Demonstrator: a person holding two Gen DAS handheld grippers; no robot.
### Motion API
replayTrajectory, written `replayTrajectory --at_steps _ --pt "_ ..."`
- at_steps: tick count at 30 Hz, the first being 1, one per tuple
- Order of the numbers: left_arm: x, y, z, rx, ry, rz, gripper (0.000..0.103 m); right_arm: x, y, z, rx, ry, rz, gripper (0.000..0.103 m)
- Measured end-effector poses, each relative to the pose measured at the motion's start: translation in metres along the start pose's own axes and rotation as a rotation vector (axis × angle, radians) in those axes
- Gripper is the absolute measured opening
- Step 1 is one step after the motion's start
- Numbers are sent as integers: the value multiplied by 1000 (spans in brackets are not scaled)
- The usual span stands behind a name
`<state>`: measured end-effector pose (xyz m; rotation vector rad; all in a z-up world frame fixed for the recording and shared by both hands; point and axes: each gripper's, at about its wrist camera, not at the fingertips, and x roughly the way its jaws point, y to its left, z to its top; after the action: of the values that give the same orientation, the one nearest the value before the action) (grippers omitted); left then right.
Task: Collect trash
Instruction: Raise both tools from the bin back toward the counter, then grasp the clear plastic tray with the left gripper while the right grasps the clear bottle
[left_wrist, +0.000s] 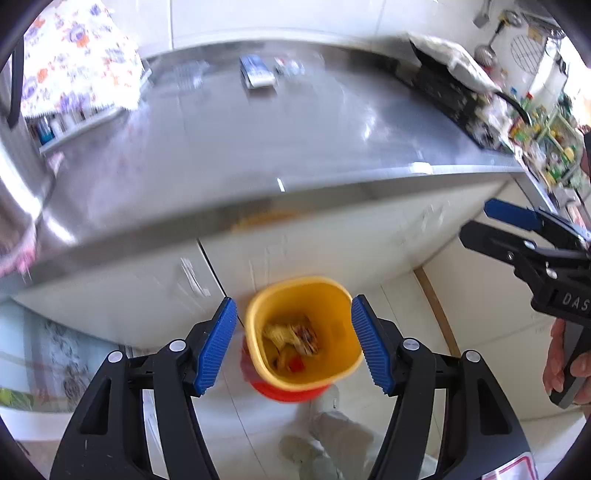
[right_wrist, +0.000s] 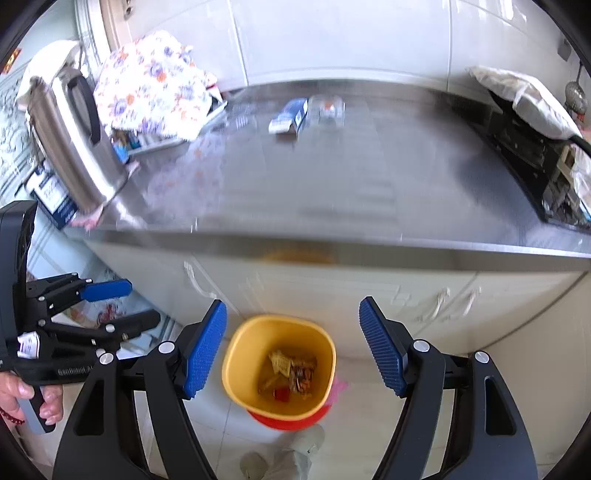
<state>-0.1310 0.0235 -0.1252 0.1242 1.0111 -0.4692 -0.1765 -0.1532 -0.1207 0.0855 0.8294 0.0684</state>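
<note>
A yellow trash bin with a red base stands on the floor against the cabinet, with crumpled wrappers inside; it also shows in the right wrist view. My left gripper is open and empty, held above the bin. My right gripper is open and empty, also above the bin. Each gripper shows in the other's view, the right one and the left one. A blue-and-white box and a clear plastic wrapper lie at the back of the steel counter.
A steel kettle and a floral cloth over a tray sit at the counter's left. A black stove with a white cloth is at the right. White cabinet doors are below. The person's leg and shoe are beside the bin.
</note>
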Motion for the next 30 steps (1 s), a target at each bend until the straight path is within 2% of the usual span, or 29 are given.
replayTrajectory --at_steps 10,22,30 --pt "12 30 83 -20 -54 45 67 28 -20 80 -13 -69 15 75" --pt "39 52 154 -57 -54 100 67 87 -32 152 7 -60 48 76" --pt "69 88 205 -56 -45 96 67 124 -32 195 57 -66 11 77"
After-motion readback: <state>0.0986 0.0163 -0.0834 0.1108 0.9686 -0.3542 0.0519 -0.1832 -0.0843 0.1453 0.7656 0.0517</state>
